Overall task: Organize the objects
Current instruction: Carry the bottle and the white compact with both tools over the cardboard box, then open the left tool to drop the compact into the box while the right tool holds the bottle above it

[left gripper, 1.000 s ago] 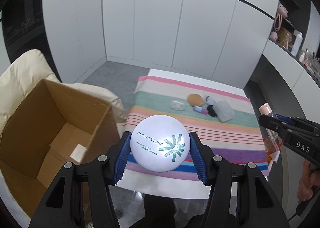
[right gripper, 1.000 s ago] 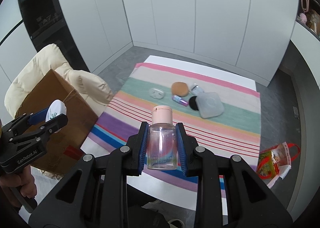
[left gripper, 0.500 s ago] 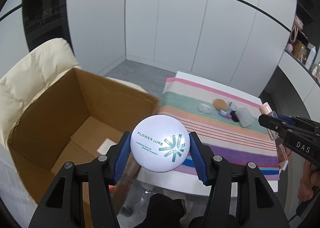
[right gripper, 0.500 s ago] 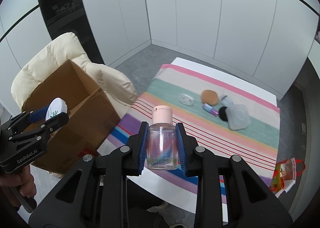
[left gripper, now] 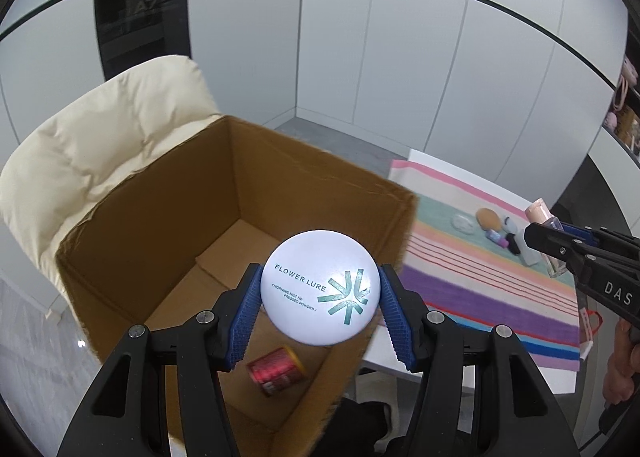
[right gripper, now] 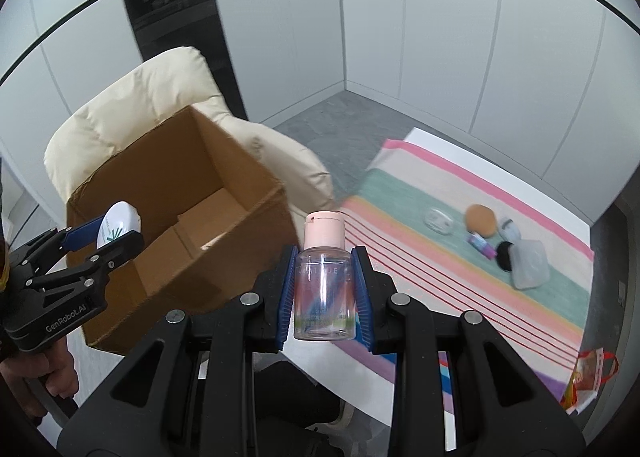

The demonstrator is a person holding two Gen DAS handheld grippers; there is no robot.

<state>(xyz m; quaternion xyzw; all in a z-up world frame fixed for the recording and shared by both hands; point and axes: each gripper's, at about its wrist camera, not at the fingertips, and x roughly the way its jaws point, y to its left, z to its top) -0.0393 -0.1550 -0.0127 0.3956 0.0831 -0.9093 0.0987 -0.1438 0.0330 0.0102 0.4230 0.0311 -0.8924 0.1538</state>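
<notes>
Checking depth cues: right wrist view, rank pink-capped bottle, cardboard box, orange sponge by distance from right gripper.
1. pink-capped bottle, clamped in the right gripper.
2. cardboard box, left, on the cream chair.
3. orange sponge, far right on the striped cloth.

Two grippers: left gripper (left gripper: 320, 309), right gripper (right gripper: 323, 285), one item clamped in each.

One white round powder compact (left gripper: 320, 293).

One clear bottle (right gripper: 324, 297) with pink cap.

One cardboard box (left gripper: 192, 217), open; inside it, one red can (left gripper: 276, 371) at 6 o'clock of the box floor.

One cream padded chair (left gripper: 100, 149).

One desk (right gripper: 440, 145) with one striped cloth (right gripper: 452, 257). On the cloth, six small items clustered at 2 o'clock: one clear round case (right gripper: 439, 220), one tan sponge (right gripper: 480, 219), one purple tube (right gripper: 481, 244), one black round piece (right gripper: 504, 255), one frosted container (right gripper: 530, 263), one small greyish item (right gripper: 508, 229), too blurred to identify.

One red-handled bag (right gripper: 588, 377) at 4 o'clock.
</notes>
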